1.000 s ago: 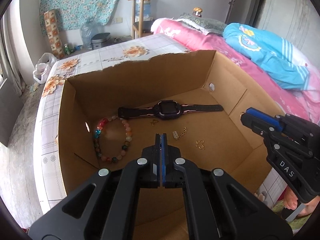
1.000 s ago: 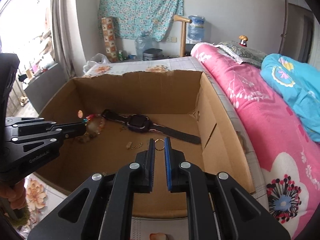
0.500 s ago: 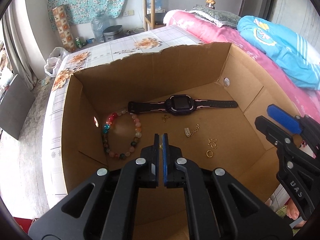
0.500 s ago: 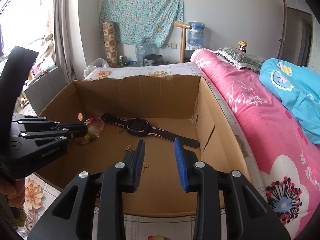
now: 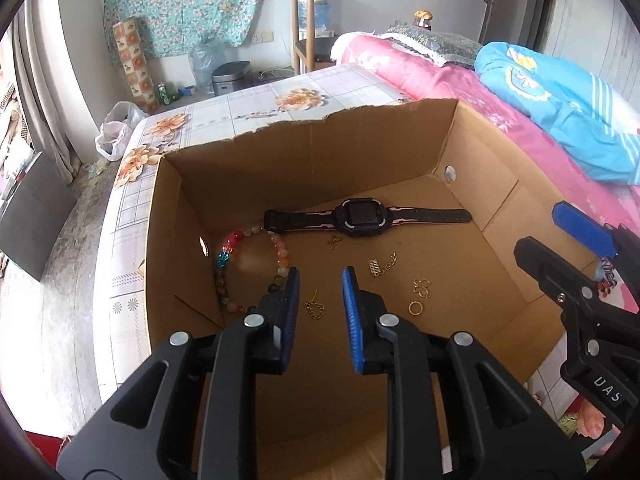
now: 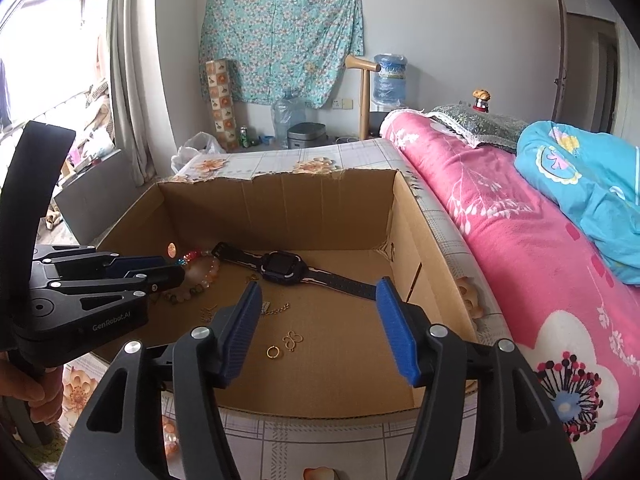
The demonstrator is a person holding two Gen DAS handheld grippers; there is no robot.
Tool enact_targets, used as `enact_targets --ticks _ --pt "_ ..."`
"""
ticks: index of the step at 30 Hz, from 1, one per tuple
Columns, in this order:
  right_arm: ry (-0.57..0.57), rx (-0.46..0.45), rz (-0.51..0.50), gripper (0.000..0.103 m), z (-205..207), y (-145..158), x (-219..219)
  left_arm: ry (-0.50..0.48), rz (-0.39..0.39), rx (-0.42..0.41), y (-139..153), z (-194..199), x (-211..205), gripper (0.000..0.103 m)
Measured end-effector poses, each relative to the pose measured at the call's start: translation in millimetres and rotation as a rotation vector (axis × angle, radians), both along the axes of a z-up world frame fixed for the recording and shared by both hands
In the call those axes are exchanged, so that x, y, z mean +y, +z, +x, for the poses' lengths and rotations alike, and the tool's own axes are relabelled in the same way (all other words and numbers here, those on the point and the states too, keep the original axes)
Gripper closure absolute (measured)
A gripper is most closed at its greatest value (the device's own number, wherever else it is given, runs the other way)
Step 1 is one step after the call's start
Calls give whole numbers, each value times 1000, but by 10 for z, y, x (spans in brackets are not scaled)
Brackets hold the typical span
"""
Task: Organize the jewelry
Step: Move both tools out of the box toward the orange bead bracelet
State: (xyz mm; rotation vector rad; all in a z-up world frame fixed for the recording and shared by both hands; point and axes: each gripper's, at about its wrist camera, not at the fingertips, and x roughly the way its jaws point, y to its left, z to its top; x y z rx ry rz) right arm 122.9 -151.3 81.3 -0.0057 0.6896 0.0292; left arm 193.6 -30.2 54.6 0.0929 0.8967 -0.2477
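An open cardboard box (image 5: 312, 160) holds a black watch (image 5: 362, 216), a coloured bead bracelet (image 5: 236, 264), a gold ring (image 5: 416, 308), a gold looped charm (image 5: 422, 288) and a clasp chain (image 5: 382, 264). My left gripper (image 5: 320, 280) hangs over the near left of the floor, jaws opening. A small gold chain (image 5: 314, 310) lies loose on the cardboard below them. My right gripper (image 6: 318, 286) hovers over the near right, jaws opening wide with nothing between them. The ring (image 6: 273, 352) and charm (image 6: 292, 340) lie beneath it, the watch (image 6: 282, 268) beyond.
The box sits on a flower-print mattress (image 5: 248, 112). A pink quilt (image 6: 520, 248) and a blue blanket (image 6: 580, 176) lie to the right. A hand (image 6: 24, 392) holds the left gripper (image 6: 172, 268) at the box's left wall. The right gripper (image 5: 538, 230) hangs over the right rim.
Both grippers went from shut to apart. The gold ring left the right jaws and the small gold chain left the left jaws; both now lie on the box floor.
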Motion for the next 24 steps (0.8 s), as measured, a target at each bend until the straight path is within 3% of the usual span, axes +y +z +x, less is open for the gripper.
enact_targets --ticks 7,10,15,24 --pt "27 -39 45 32 -235 128 -54 -11 -35 -59 225 -237 58 73" --pt "-7 -51 83 31 -385 185 -224 -2 -53 -111 355 -441 126 63" --pt "-32 -60 180 32 -591 305 -563 28 -82 -132 447 -787 336 57" --pt "-30 -22 225 32 -766 404 -667 198 -111 -192 514 -1331 1106 44"
